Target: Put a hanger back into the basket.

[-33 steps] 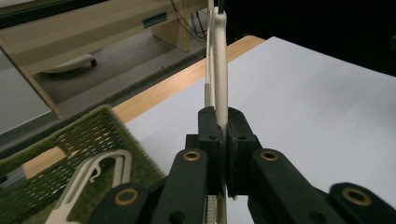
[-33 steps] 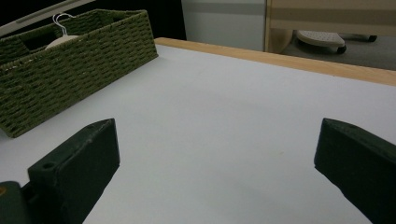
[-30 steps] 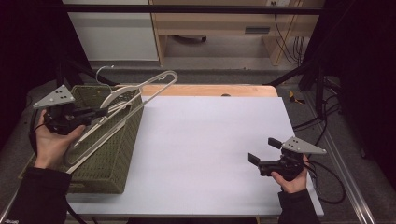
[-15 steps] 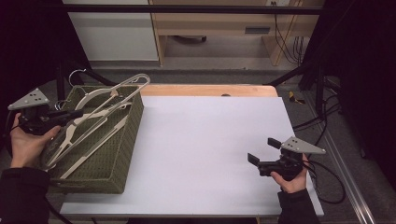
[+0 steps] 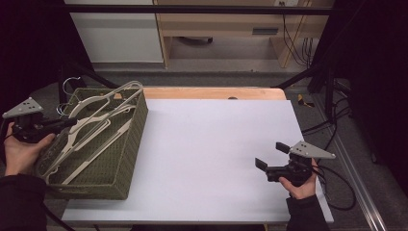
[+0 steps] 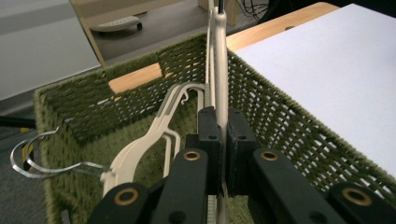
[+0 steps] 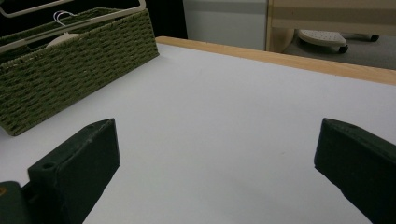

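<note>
Nearest the camera, the right claw (image 5: 267,157) rests on the white bench (image 5: 211,154) with its jaws spread wide and nothing between them. Farther left, the left claw (image 5: 70,122) is clamped tight on a cream plastic hanger (image 6: 218,70), which lies tilted across the woven green basket (image 5: 130,159) at the bench's left edge, atop other hangers (image 5: 96,139) inside.

Basket (image 5: 122,159) sits at the tabletop's (image 5: 216,149) left edge, left of frame. Hangers (image 5: 91,130) lie stacked inside it. Left claw (image 5: 65,123) at basket's left rim; right claw (image 5: 272,156) lower right, on tabletop.
</note>
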Available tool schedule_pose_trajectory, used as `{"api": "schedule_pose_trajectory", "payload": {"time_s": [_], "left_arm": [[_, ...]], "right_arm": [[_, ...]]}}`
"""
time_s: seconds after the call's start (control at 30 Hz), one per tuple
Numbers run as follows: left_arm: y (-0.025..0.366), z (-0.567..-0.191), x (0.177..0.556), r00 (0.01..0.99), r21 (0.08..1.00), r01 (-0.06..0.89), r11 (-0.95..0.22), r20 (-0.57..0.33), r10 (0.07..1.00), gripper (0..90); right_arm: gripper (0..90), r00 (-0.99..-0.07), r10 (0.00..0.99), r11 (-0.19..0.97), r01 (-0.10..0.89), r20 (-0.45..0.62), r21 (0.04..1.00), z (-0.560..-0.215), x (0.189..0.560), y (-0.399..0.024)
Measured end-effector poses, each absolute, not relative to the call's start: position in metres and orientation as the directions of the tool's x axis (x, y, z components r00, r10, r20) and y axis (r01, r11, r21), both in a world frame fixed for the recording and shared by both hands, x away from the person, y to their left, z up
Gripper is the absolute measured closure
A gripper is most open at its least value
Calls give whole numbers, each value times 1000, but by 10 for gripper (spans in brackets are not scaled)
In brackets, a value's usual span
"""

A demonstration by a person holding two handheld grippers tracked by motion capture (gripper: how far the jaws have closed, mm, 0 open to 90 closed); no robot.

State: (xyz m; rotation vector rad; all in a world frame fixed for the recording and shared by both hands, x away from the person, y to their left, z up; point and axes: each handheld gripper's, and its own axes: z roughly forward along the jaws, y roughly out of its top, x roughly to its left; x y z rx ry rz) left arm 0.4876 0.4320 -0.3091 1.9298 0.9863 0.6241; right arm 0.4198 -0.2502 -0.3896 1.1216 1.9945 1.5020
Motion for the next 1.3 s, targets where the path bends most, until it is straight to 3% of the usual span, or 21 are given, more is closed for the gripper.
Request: {"api": "schedule_pose_trajectory", "payload": {"time_s": [0.73, 1.07, 1.17, 1.3], "left_arm": [[426, -366, 496, 484, 768, 583, -263, -69, 872, 863], [430, -372, 504, 343, 737, 636, -228, -5, 939, 825], [435, -378, 509, 265, 689, 693, -212, 29, 964, 768], [440, -383, 509, 243, 671, 715, -197, 26, 970, 693]], "right_arm": [[10, -595, 791, 101, 359, 144, 928, -390, 420, -249], [8, -598, 788, 104, 361, 144, 927, -390, 420, -249], [8, -599, 788, 105, 362, 145, 926, -391, 420, -248], [8, -603, 786, 113, 361, 139, 926, -392, 421, -248]]}}
